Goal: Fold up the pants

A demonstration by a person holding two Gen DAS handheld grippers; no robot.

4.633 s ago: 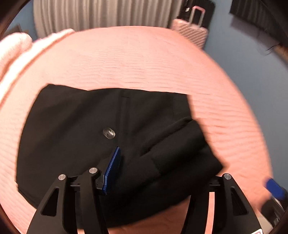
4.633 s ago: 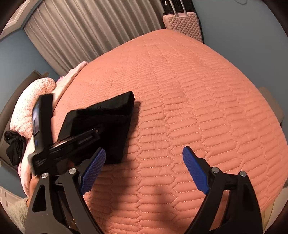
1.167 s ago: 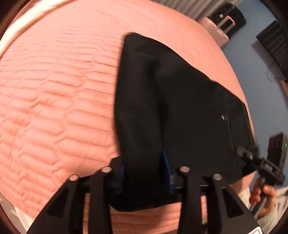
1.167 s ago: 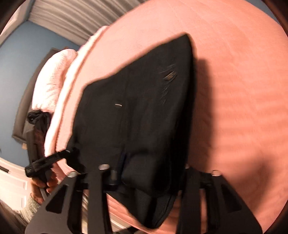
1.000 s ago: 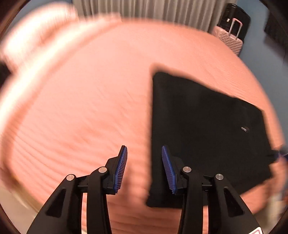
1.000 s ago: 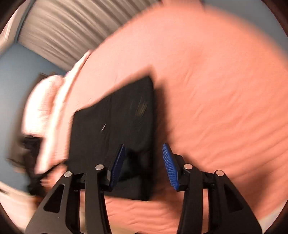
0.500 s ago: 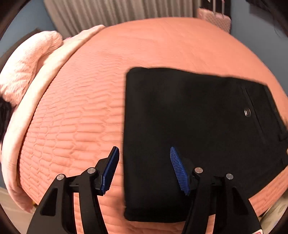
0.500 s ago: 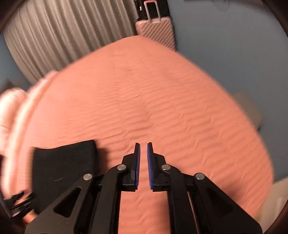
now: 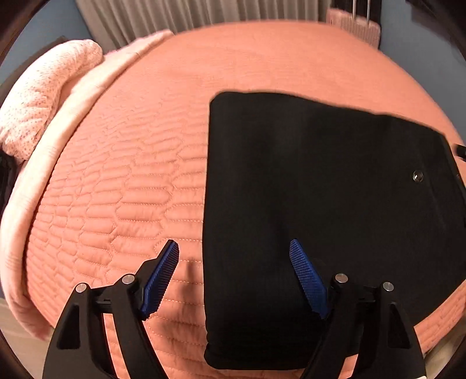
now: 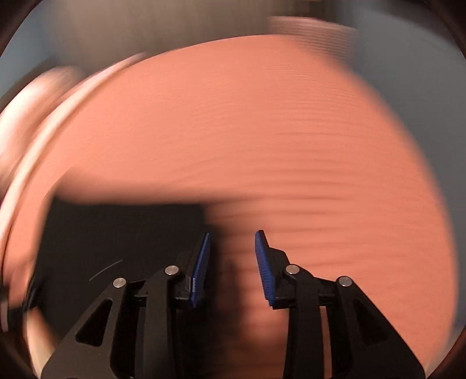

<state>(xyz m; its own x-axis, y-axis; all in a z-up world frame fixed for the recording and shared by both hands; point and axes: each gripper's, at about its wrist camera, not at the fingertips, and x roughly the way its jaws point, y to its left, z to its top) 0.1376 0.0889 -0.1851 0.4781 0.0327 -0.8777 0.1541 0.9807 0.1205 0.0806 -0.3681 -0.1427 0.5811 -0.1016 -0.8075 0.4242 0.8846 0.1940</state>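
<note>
Below and ahead of our left gripper [image 9: 233, 262] lie the black pants [image 9: 320, 189], folded into one flat rectangle on the coral quilted bedspread [image 9: 131, 175]. A moment ago that gripper was clamped on a hanging fold of the cloth; now the cloth is down flat, the jaws have just been opening and stand wide apart, one blue pad over bare quilt and the other over the pants' near left edge, with that edge in the gap and neither pad pressing it. One small metal button [image 9: 418, 176] shows far to the right on the pants. Our right gripper [image 10: 233, 259] was also clamped on the fabric earlier, then nearly shut half a second ago; its jaws have just been opening again and now stand a little apart with nothing between them, only blurred quilt [image 10: 262, 131] beyond. In that heavily smeared view the pants [image 10: 116, 233] sit to the left of its fingers, their right edge just behind the left pad. Past the left gripper's left side lies one pale pink speckled pillow [image 9: 43, 96] with a lighter pink blanket edge [image 9: 35, 189] beside it; far ahead stand grey curtains [image 9: 189, 11] and one pink suitcase [image 9: 355, 27]. We see no containers holding anything.
</note>
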